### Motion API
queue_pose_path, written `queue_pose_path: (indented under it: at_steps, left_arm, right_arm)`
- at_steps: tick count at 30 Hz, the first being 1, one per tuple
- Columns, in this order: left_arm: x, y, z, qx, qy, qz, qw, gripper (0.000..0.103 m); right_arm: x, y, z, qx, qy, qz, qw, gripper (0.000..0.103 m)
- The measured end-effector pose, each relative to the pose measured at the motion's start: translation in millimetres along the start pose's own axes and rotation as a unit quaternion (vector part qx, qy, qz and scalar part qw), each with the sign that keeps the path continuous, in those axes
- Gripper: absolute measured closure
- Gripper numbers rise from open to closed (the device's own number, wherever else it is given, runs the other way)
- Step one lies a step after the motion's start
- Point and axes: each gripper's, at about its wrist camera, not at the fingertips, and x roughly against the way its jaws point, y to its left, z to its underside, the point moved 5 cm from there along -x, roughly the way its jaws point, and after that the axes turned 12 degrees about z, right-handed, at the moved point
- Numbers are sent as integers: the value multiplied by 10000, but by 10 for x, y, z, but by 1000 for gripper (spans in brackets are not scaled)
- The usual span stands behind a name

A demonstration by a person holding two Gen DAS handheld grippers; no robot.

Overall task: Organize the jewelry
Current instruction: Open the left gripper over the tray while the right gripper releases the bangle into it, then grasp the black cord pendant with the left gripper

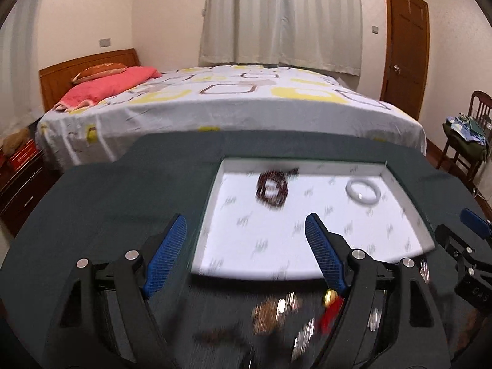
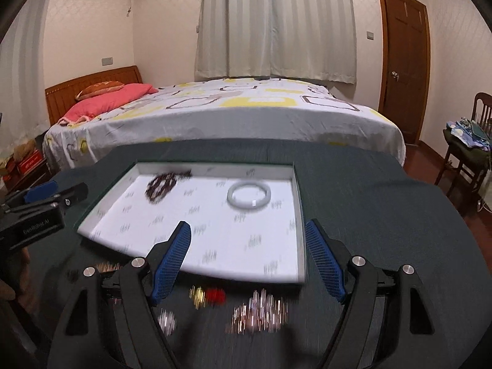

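Note:
A shallow white tray [image 1: 409, 209] [image 2: 295, 190] lies on a dark green table. In it lie a dark brown bead bracelet [image 1: 272, 189] [image 2: 161, 186] and a pale bangle [image 1: 363, 192] [image 2: 249, 195]. Loose jewelry lies blurred on the table in front of the tray: a red and gold piece [image 1: 329, 310] [image 2: 210, 295] and a shiny beaded cluster [image 1: 276, 307] [image 2: 259, 310]. My left gripper [image 1: 246, 224] is open and empty over the tray's near left corner. My right gripper [image 2: 247, 230] is open and empty over the tray's near edge.
A bed with a patterned white sheet [image 1: 230, 104] stands behind the table. A wooden door [image 1: 406, 46] and a chair with clothes [image 1: 470, 135] are at the right. Each gripper shows at the edge of the other's view, the right one [image 1: 470, 240] and the left one [image 2: 43, 206].

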Motion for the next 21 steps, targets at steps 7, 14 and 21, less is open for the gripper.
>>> queue_pose_path:
  at_steps: [7, 14, 21]
  left_arm:
    - [183, 106, 612, 239, 517, -138, 9983, 25]
    - [167, 168, 928, 318, 706, -161, 9969, 27]
    - [69, 152, 1055, 314, 998, -87, 9945, 43]
  right_arm:
    - [295, -38, 526, 109, 179, -36, 9998, 29]
    - [409, -73, 880, 100, 376, -13, 9992, 29]
    - [403, -20, 941, 111, 395, -101, 9991, 29]
